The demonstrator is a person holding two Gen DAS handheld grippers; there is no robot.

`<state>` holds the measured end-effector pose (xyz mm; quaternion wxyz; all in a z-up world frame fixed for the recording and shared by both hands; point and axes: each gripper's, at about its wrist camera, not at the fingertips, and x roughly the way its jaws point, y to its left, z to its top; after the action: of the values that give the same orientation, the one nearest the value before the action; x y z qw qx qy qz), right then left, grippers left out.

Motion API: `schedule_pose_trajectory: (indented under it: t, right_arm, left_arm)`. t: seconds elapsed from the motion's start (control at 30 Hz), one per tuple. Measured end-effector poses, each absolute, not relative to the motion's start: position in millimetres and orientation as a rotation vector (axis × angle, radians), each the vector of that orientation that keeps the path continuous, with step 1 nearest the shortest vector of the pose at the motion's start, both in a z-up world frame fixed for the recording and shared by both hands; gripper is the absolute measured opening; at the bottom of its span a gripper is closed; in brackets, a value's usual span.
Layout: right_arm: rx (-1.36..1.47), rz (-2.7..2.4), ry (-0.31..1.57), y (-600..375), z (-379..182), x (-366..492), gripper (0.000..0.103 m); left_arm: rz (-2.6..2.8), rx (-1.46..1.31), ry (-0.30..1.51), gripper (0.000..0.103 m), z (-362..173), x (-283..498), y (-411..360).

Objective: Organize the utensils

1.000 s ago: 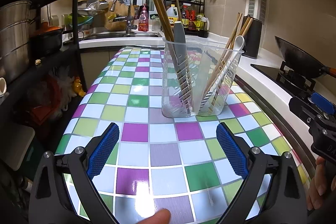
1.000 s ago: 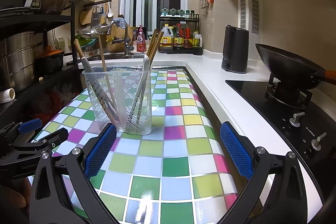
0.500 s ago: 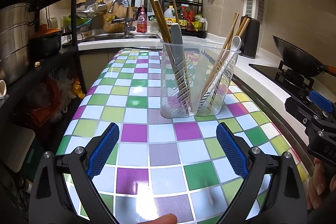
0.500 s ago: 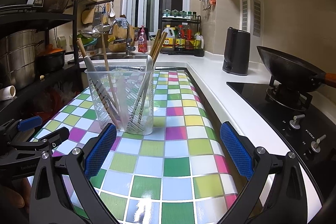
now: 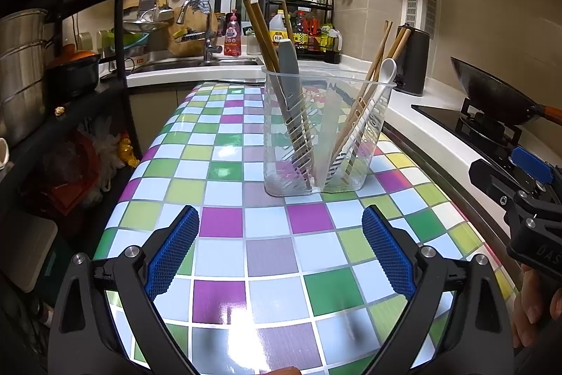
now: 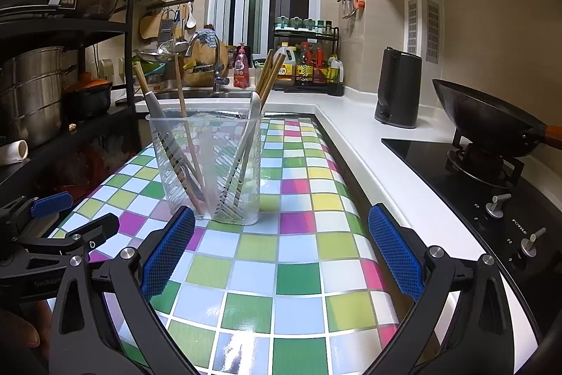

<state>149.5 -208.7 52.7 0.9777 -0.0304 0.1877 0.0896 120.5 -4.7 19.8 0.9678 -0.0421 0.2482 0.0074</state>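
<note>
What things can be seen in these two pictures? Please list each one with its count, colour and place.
utensil holder: one, clear plastic, standing on the checkered table
chopsticks: several, wooden, leaning in both sides of the holder
spoon: one, white, in the holder's right side
grey handle: one, grey, in the holder's left side
table: one, checkered in many colours
kettle: one, dark, on the white counter
wok: one, black, on the stove burner
faucet: one, metal, at the sink behind
bottle rack: one, black, by the window, with bottles
left gripper: one, black with blue pads, open over the table
right gripper: one, black with blue pads, open over the table
</note>
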Motion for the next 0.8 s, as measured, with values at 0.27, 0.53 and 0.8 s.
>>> schedule_pose_trajectory:
  t: [0.27, 0.53, 0.8]
  right_arm:
    - [-0.062, 0.181, 0.378, -208.2, 52.7, 149.4, 0.097]
    - [-0.066, 0.185, 0.377, -207.2, 53.4, 148.0, 0.097]
    - [-0.067, 0.184, 0.375, -206.6, 53.5, 147.9, 0.097]
  left_arm:
    - [0.015, -0.086, 0.502, 0.092, 19.6, 120.3, -4.7]
    - [0.006, -0.069, 0.496, 0.094, 20.6, 118.8, -6.0]
    - [0.004, -0.071, 0.497, 0.095, 21.7, 119.3, -5.7]
